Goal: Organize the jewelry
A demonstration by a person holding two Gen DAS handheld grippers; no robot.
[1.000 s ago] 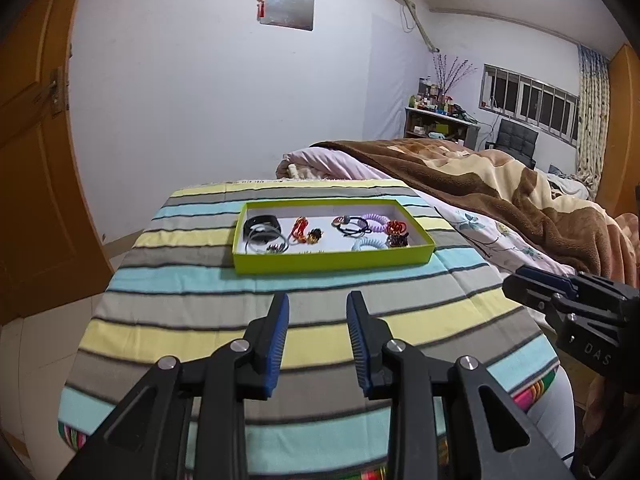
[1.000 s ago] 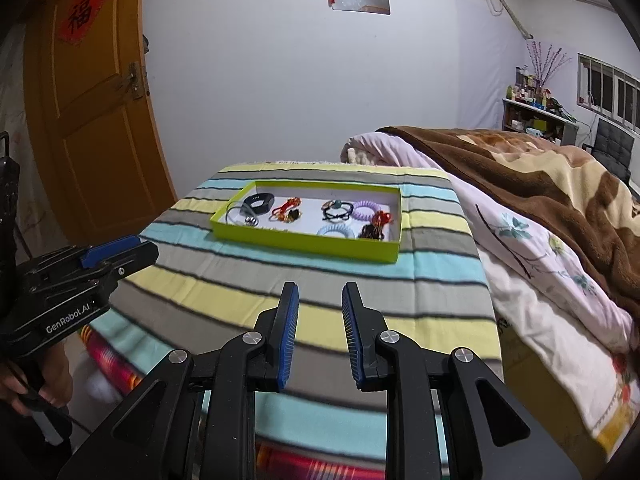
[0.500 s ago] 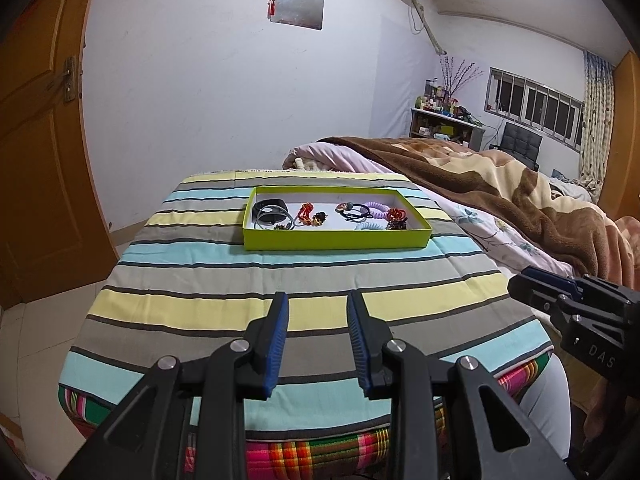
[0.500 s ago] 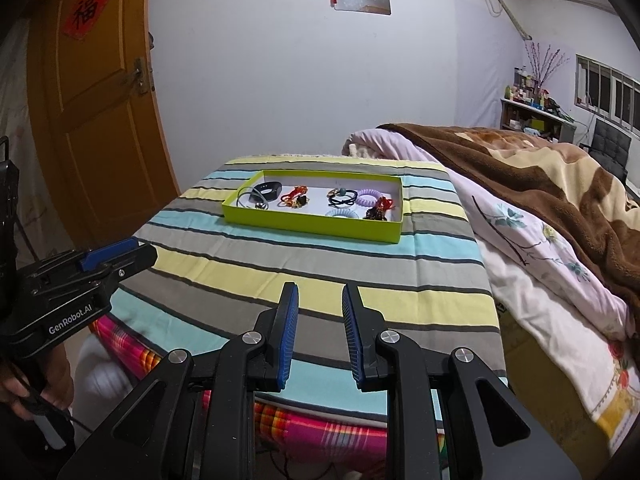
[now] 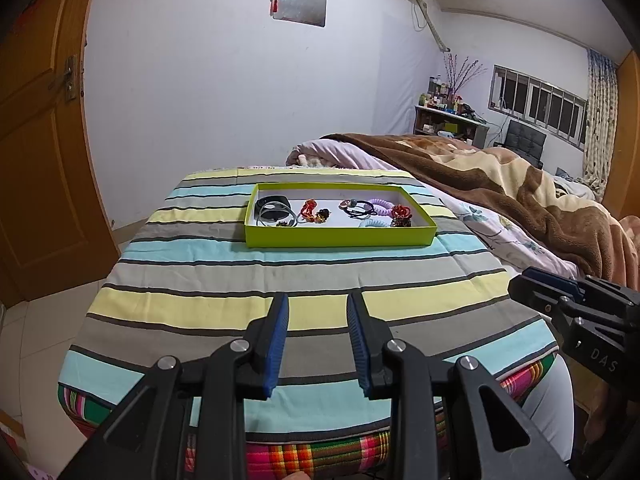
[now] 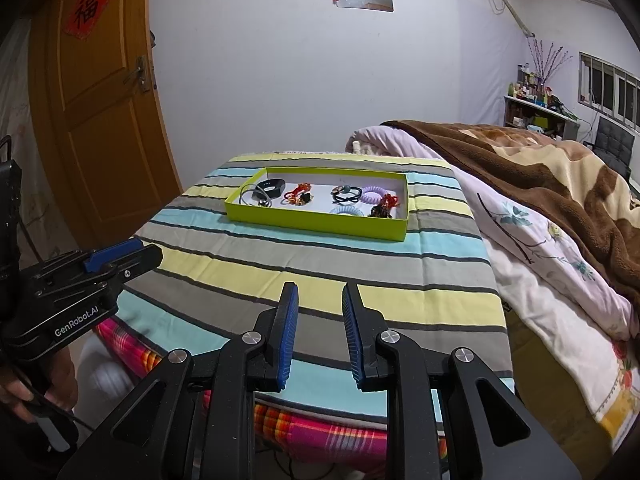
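Note:
A shallow lime-green tray (image 5: 340,237) (image 6: 316,222) sits at the far part of a striped table. It holds a black band (image 5: 272,203), grey rings, red charms (image 5: 309,208), black hair ties (image 5: 360,208), a purple coil tie (image 5: 380,205) and a pale blue coil tie (image 6: 346,211). My left gripper (image 5: 318,340) is open and empty, well back over the near table edge. My right gripper (image 6: 320,332) is open and empty, also near the front edge. Each gripper shows in the other's view, the right one (image 5: 576,308) and the left one (image 6: 92,276).
The table wears a striped cloth (image 5: 280,280) with a plaid skirt below. A bed with a brown blanket (image 5: 520,200) lies to the right. An orange door (image 6: 100,120) stands at the left. A shelf and window are far right.
Both grippers have drawn back from the tray toward the table's near edge; the tray looks smaller and farther. Jaws stay open.

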